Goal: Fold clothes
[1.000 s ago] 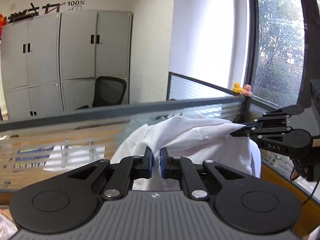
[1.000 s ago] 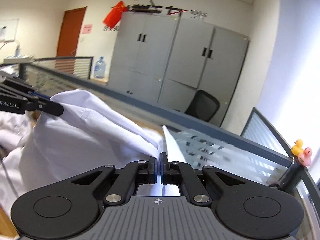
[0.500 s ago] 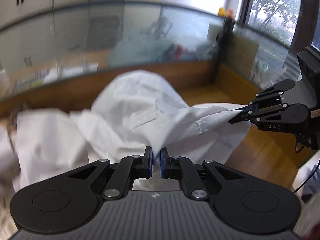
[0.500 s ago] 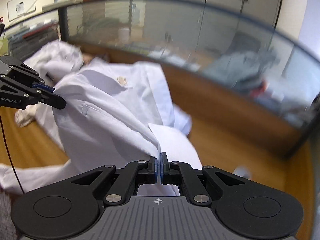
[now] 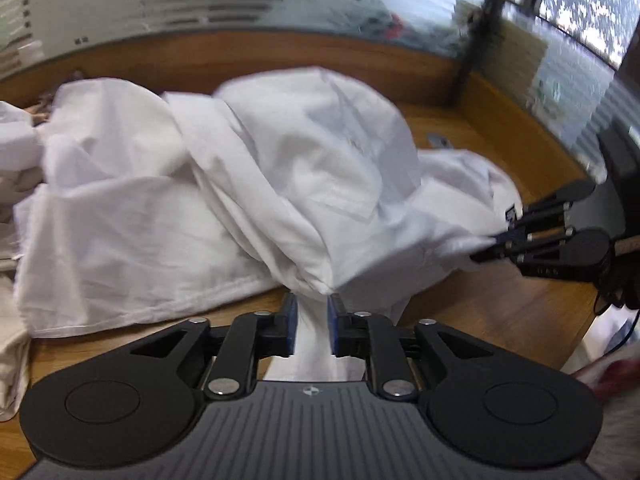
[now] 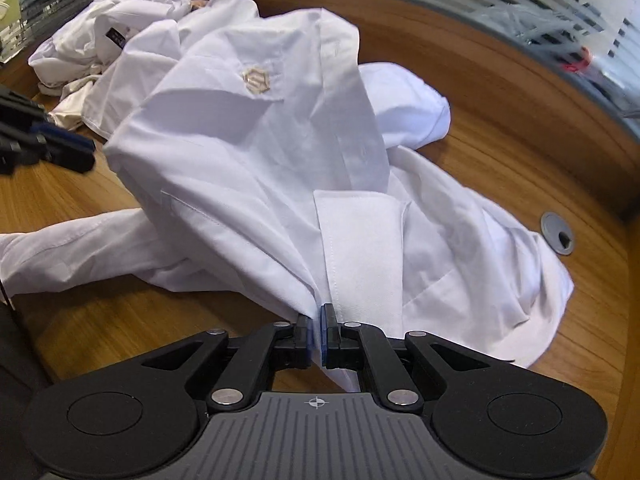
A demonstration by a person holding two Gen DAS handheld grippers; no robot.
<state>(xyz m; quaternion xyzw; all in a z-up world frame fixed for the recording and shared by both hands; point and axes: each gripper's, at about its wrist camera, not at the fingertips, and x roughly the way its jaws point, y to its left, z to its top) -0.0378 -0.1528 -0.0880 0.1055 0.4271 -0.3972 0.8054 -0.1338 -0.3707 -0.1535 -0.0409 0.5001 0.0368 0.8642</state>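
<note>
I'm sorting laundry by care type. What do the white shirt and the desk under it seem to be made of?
White shirt: looks like thin woven cotton or a cotton blend, matte; it creases sharply and shows stitched seams. Desk: wood-look surface with grain lines and a slight sheen, possibly laminate or veneer.

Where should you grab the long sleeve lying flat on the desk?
Probably at its free end, by the cuff: the sleeve lies stretched flat on the wooden desk, away from the heaped shirt. Come from above and pinch the edge, since little fabric overlaps there.
</note>
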